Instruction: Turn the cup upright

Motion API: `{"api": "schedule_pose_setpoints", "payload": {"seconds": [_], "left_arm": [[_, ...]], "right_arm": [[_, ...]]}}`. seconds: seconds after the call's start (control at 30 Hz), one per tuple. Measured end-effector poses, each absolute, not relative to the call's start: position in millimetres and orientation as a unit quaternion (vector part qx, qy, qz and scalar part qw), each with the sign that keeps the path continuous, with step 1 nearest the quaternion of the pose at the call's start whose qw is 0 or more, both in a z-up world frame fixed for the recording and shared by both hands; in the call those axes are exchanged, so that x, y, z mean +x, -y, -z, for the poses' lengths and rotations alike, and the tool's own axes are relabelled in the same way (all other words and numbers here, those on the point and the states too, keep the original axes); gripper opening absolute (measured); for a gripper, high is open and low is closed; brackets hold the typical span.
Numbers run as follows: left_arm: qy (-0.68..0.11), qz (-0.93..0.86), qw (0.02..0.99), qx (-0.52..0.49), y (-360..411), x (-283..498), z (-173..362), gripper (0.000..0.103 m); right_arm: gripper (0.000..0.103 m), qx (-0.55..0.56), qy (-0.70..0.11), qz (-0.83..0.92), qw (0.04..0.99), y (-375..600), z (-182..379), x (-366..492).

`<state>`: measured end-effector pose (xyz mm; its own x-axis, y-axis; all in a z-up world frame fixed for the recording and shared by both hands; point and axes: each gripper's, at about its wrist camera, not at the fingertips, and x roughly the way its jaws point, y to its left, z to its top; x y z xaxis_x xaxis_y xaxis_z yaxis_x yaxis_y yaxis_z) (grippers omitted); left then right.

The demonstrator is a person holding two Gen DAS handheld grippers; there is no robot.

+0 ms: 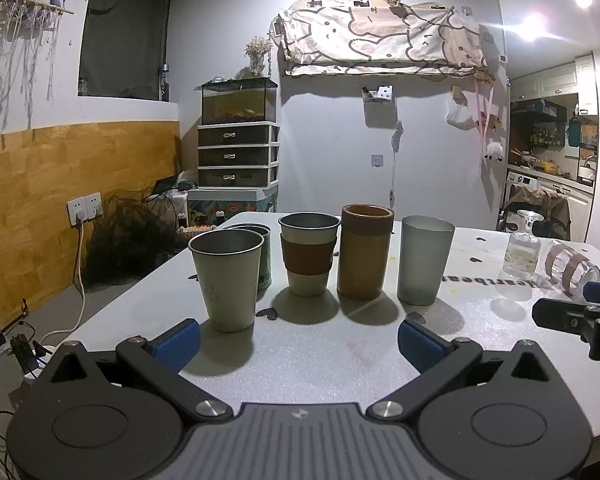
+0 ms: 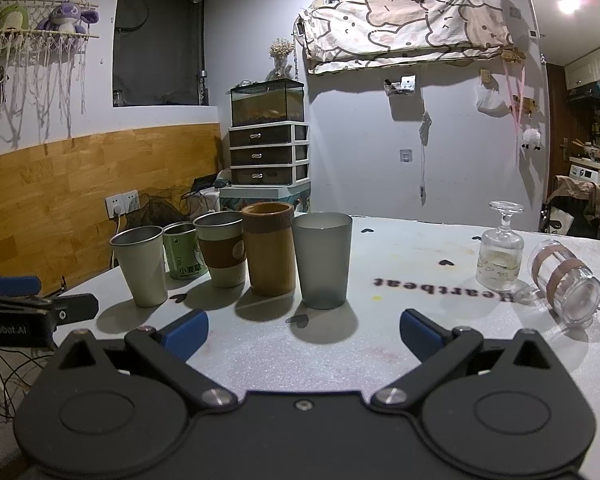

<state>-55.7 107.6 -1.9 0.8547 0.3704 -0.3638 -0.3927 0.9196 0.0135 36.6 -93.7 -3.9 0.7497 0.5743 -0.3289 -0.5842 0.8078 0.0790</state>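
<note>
A clear stemmed glass (image 2: 500, 246) stands upside down on the white table (image 2: 400, 264), foot up. To its right a clear glass with brown bands (image 2: 566, 282) lies on its side. Both also show at the right of the left wrist view, the stemmed glass (image 1: 523, 249) and the banded glass (image 1: 572, 266). My right gripper (image 2: 304, 330) is open and empty, low over the table, left of both glasses. My left gripper (image 1: 298, 338) is open and empty in front of the row of cups.
Several upright cups stand in a row: a metal cup (image 1: 226, 278), a green can (image 2: 183, 250), a brown-sleeved cup (image 1: 309, 254), a brown cylinder (image 1: 365, 252) and a frosted grey tumbler (image 1: 423, 260). The table's left edge drops to the floor with cables.
</note>
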Motion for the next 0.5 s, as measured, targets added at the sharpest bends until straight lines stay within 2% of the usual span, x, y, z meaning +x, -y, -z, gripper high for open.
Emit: {"api": "schedule_pose_setpoints", "payload": {"seconds": [0.5], "left_arm": [[-0.184, -0.197, 0.962, -0.031, -107.9, -55.7, 2.6, 0.103]], "right_arm": [[0.103, -0.013, -0.173, -0.312, 0.934, 91.7, 4.8, 36.3]]}}
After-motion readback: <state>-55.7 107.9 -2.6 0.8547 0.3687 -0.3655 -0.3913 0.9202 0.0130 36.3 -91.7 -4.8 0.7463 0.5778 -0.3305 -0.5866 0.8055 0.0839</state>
